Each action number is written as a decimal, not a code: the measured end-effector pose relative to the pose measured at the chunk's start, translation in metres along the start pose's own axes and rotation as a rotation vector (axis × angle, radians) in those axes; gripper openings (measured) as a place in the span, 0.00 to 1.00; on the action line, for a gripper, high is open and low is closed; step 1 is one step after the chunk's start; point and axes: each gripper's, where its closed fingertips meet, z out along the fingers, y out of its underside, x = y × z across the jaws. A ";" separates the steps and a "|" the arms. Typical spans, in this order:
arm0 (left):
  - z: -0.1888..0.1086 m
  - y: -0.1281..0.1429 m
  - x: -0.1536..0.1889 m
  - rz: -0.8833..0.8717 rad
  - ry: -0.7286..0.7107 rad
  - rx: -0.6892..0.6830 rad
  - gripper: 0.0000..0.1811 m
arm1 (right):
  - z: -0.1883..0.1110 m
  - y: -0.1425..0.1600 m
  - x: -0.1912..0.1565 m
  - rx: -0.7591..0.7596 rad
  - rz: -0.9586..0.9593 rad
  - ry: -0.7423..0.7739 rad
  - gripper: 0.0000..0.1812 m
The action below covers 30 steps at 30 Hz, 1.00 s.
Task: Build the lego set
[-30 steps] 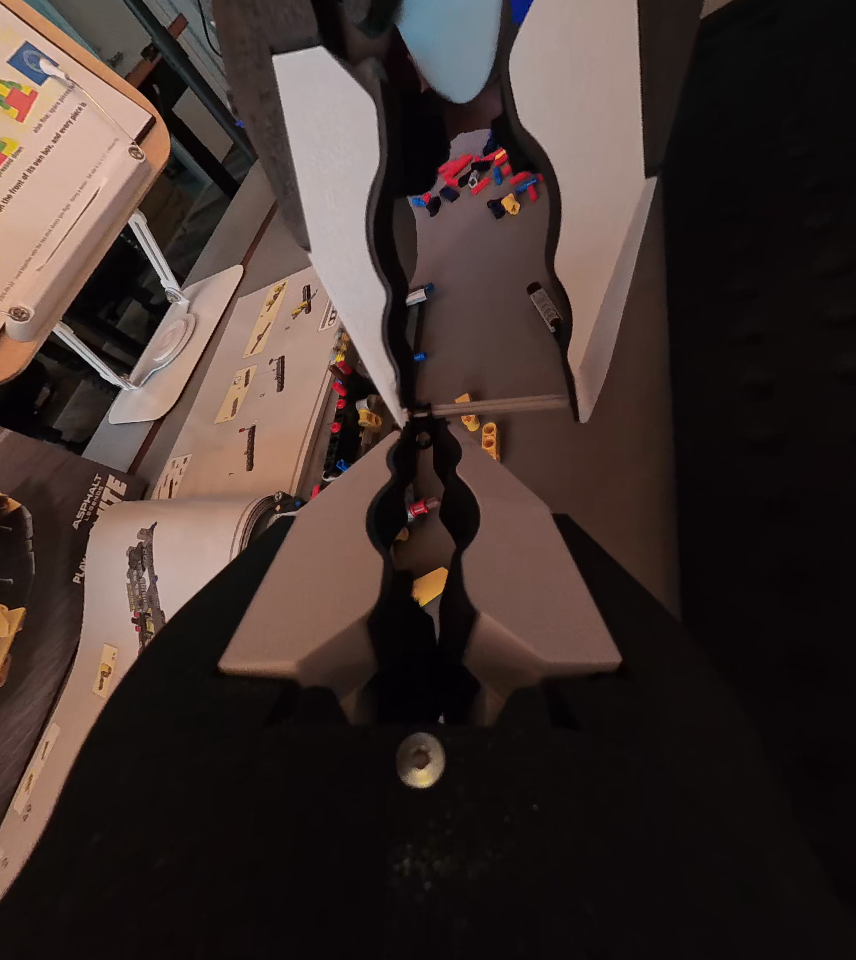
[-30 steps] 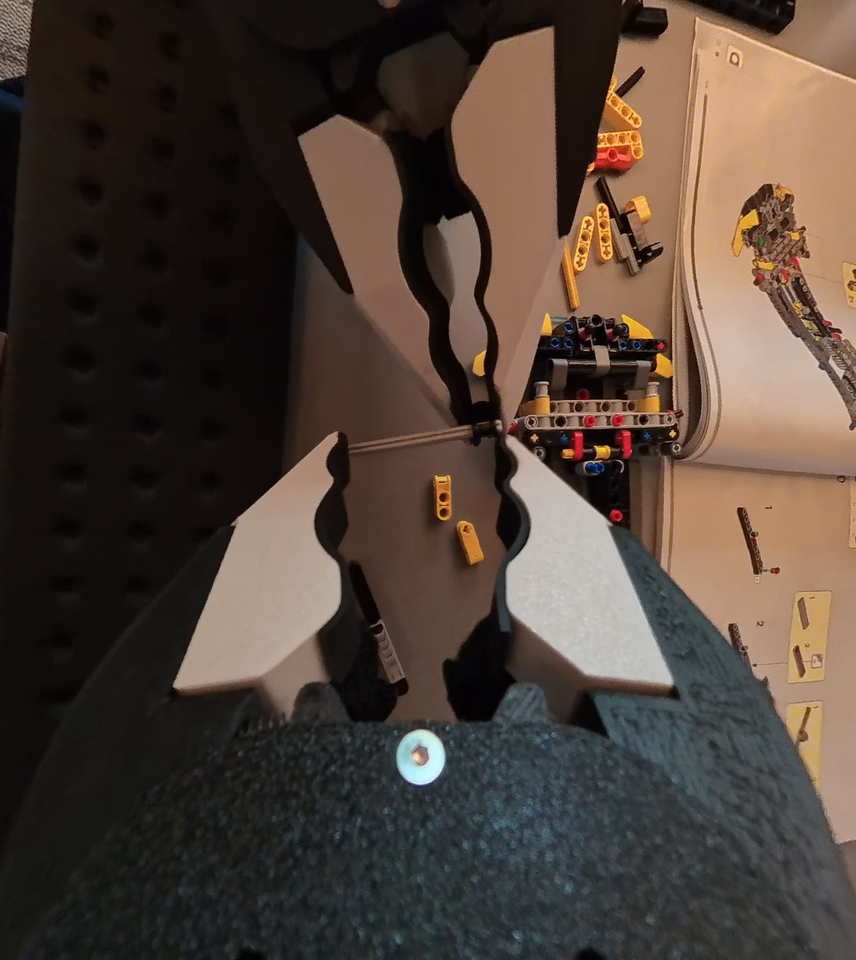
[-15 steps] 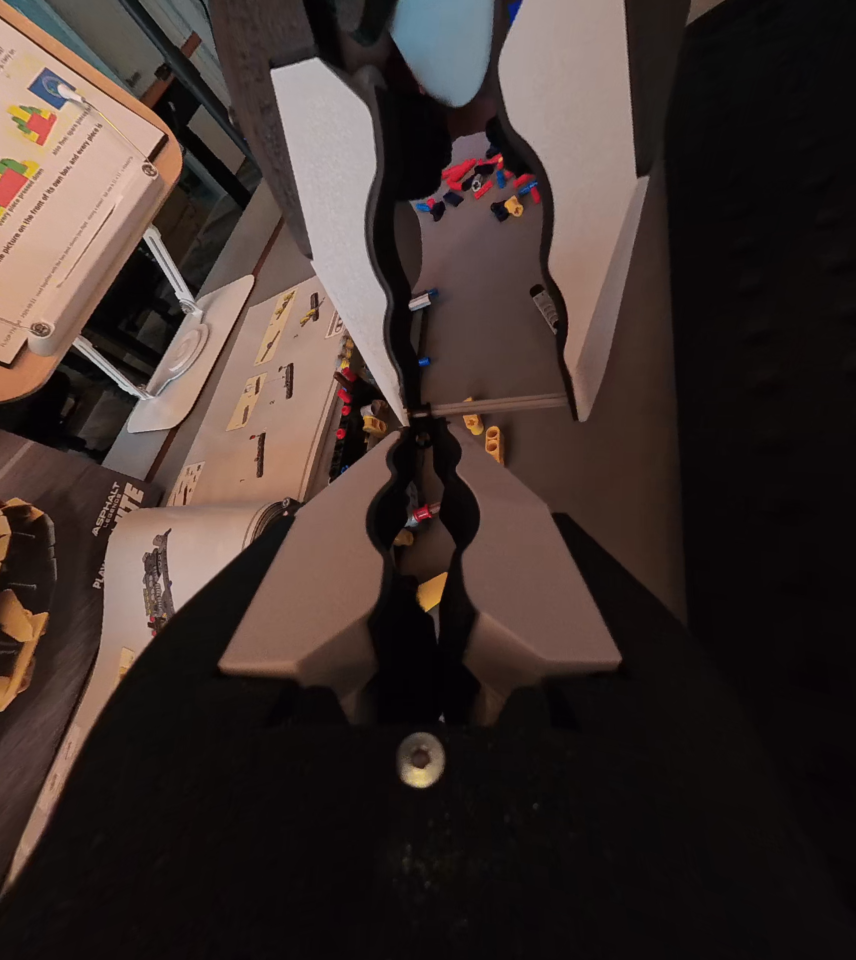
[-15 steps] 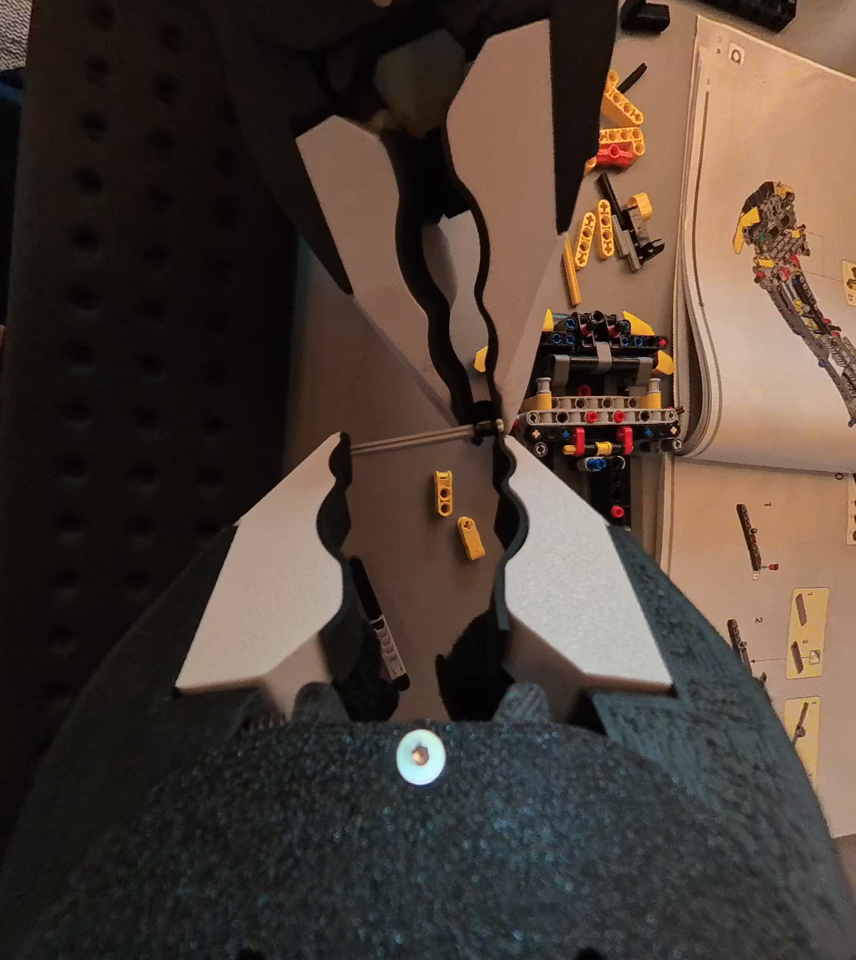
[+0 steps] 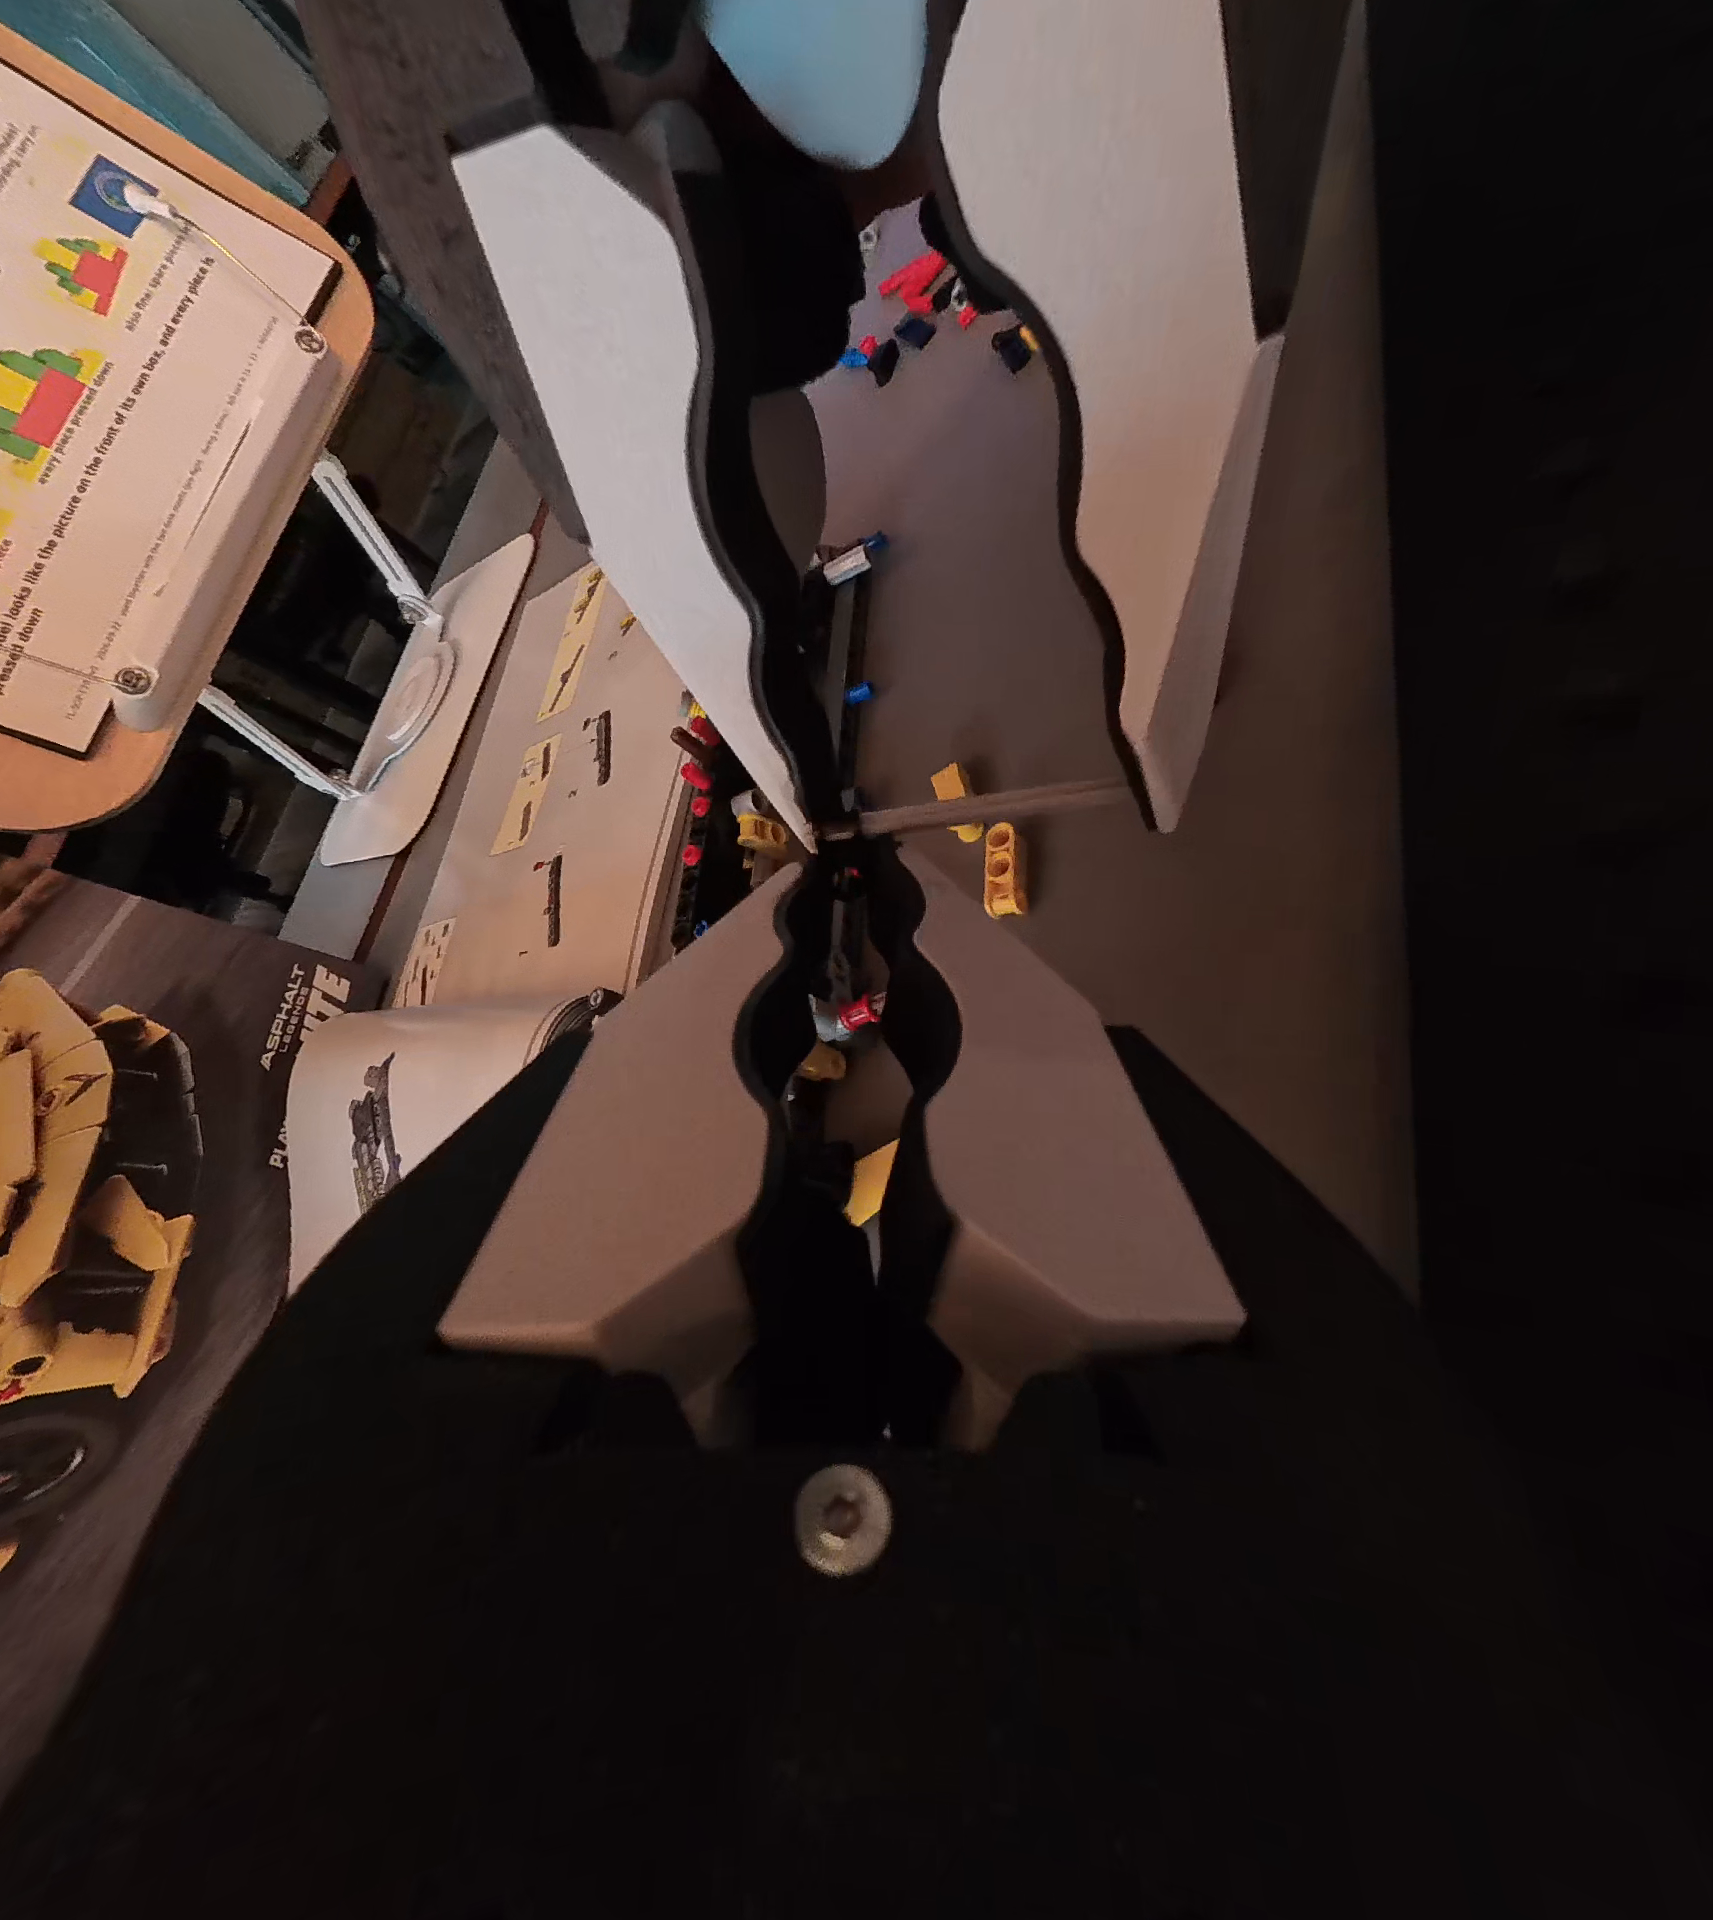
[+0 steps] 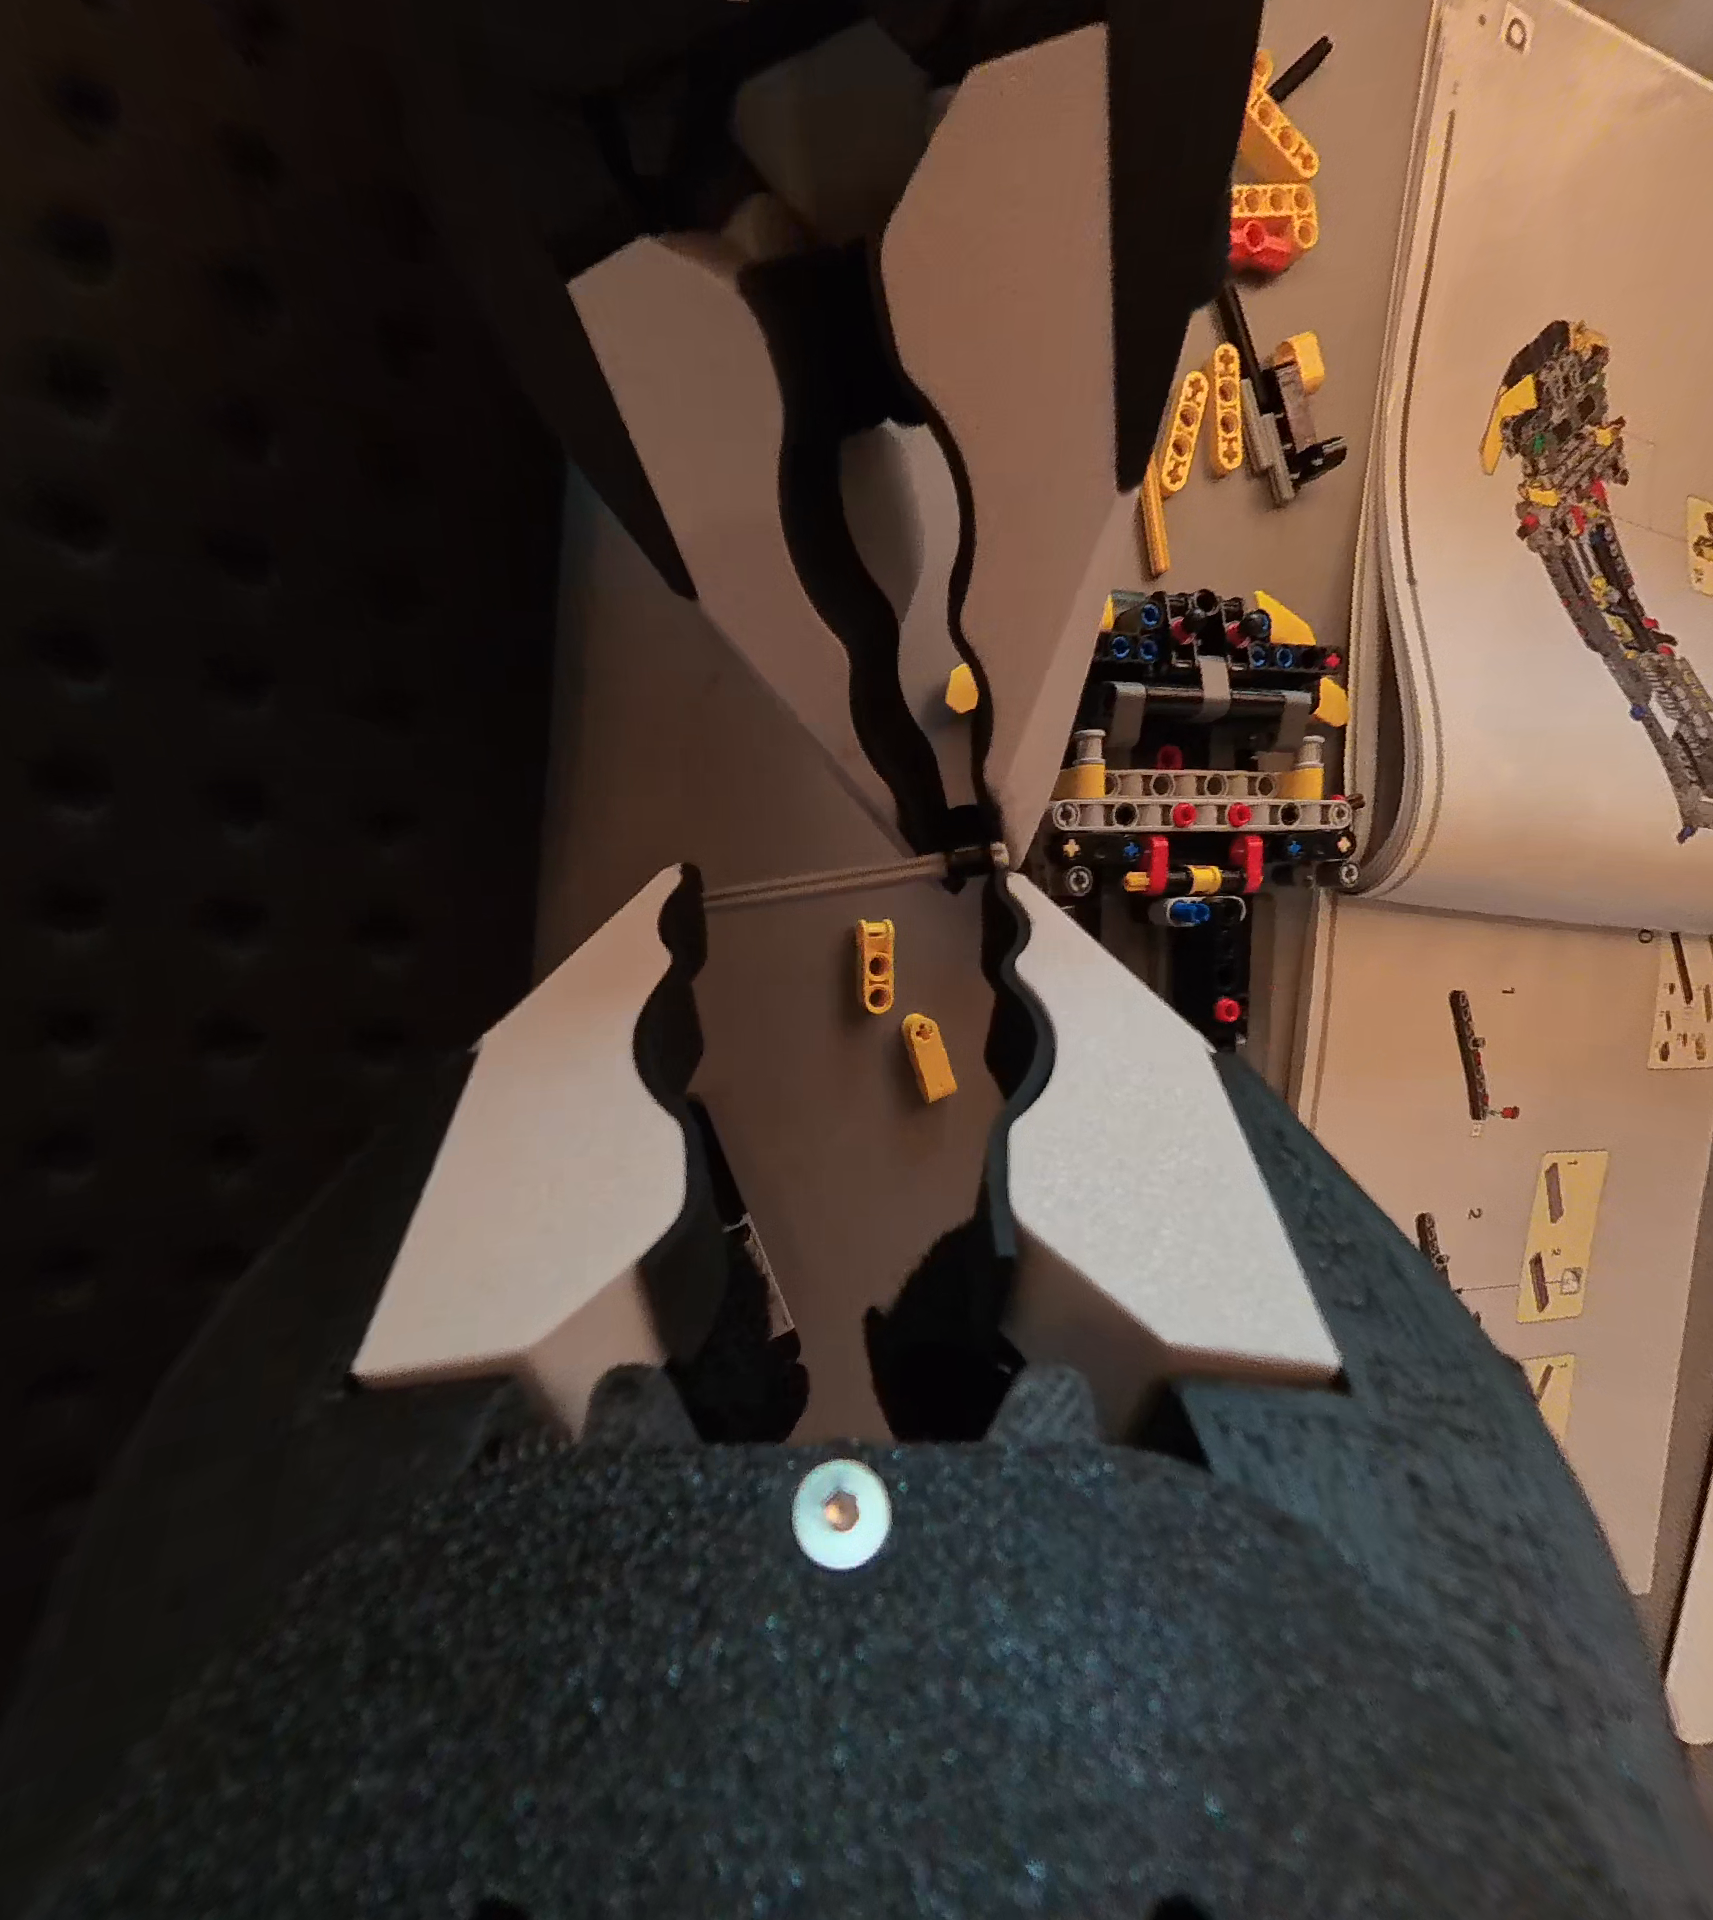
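Threading of a small black connector (image 6: 966, 854) onto a grey axle (image 6: 810, 881) appears to be the step in hand. The connector is being pinched at the very tips of the left gripper (image 5: 836, 862), whose jaws are clenched almost fully together. The axle is being held clear above the grey table (image 6: 623, 727), spanning the gap between the two fingertips of the right gripper (image 6: 847, 883). Those jaws are standing wide apart, and the axle is judged to be squeezed end to end between them. One axle end is being met by the connector, but how far the axle has entered cannot be told.

The part-built chassis (image 6: 1205, 821) is lying on the table just beside the open instruction booklet (image 6: 1558, 675), and two loose yellow connectors (image 6: 875, 966) are lying beneath the axle.

For the next move, the connector's hole is probably being lined up with the axle's end, so a straight push along the axle would be called for, without tilting that could pop the axle out sideways.
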 end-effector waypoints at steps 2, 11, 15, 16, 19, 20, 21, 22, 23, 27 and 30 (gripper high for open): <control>0.000 -0.001 0.000 0.003 0.000 0.003 0.03 | 0.000 -0.001 0.000 0.007 0.003 0.001 0.29; 0.001 -0.003 0.004 0.026 0.001 0.004 0.03 | -0.002 0.001 0.001 0.014 0.002 0.002 0.21; 0.001 -0.001 0.005 0.035 0.001 -0.005 0.03 | 0.000 0.001 0.001 0.019 0.007 0.001 0.21; 0.001 -0.001 0.005 0.038 0.000 -0.005 0.03 | 0.000 0.001 0.001 0.021 0.007 0.000 0.21; 0.002 -0.001 0.005 0.042 -0.002 -0.008 0.03 | 0.000 0.002 0.001 0.025 0.015 -0.003 0.21; 0.002 -0.001 0.005 0.041 -0.002 -0.008 0.03 | 0.000 0.002 0.001 0.028 0.021 -0.005 0.21; 0.002 -0.001 0.005 0.041 -0.004 -0.009 0.03 | 0.000 0.002 0.002 0.029 0.024 -0.004 0.21; 0.002 0.000 0.004 0.042 -0.006 -0.011 0.02 | 0.001 0.002 0.002 0.029 0.023 0.000 0.21; 0.002 0.000 0.004 0.042 -0.009 -0.012 0.03 | 0.001 0.002 0.003 0.028 0.024 0.002 0.21; 0.003 0.002 0.003 0.048 -0.017 -0.025 0.03 | 0.003 0.004 0.001 0.016 0.010 0.000 0.17; 0.005 0.004 0.006 0.055 -0.006 -0.038 0.03 | 0.006 0.006 0.001 0.004 -0.009 0.015 0.17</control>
